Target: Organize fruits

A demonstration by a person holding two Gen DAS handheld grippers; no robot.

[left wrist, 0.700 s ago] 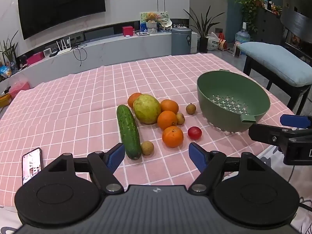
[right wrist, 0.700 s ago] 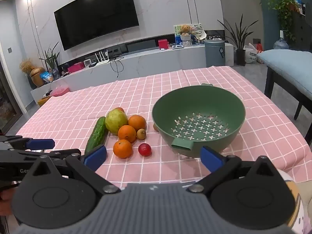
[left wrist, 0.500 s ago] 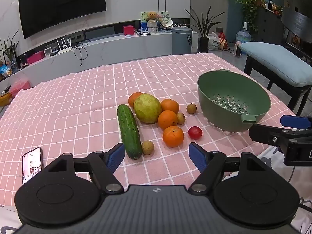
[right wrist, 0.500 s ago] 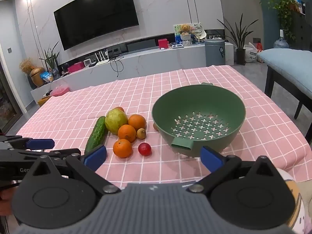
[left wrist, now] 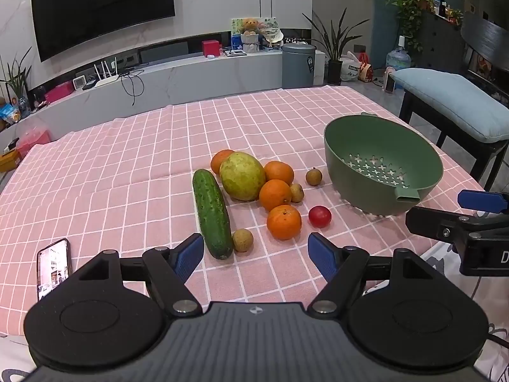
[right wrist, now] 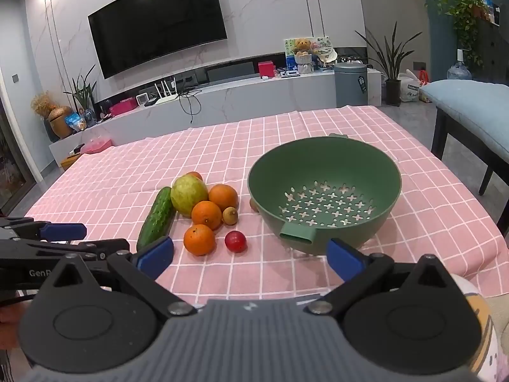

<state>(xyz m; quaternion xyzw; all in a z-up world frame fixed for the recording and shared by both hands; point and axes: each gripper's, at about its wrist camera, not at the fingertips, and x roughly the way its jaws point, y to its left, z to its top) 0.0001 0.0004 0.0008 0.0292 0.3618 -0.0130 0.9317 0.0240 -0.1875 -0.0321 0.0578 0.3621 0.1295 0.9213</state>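
Pink checked cloth (left wrist: 127, 165) is filling the left wrist view, and the left gripper (left wrist: 255, 253) is hanging at the bottom centre with its blue fingers (left wrist: 321, 256) spread wide, nothing between them. Just above the fingers the fruit is sitting in a loose cluster at mid-frame: a cucumber (left wrist: 212, 213) lying lengthwise, a big yellow-green fruit (left wrist: 242, 175) touching an orange behind it, more oranges (left wrist: 283, 226) to its right, a small red fruit (left wrist: 319, 216) and little brown fruits (left wrist: 242, 239) dotted around. Right of centre the green colander (left wrist: 383, 168) is standing empty, apart from the cluster. A phone (left wrist: 53, 265) is lying at lower left on the cloth. At the right edge the right gripper (left wrist: 461, 219) is poking in.

Over in the right wrist view, that gripper (right wrist: 251, 253) is sitting at the bottom centre, fingers (right wrist: 345, 256) equally wide and empty. The colander's spout is pointing straight at it, just above the right finger. The fruit cluster is sitting left of centre, the cucumber's near end partly hidden behind the left finger. One small brown fruit is peeking out from behind the colander's left wall. The other gripper is crossing the lower left, in front of the cloth. A television (right wrist: 157, 20) is hanging at upper left.
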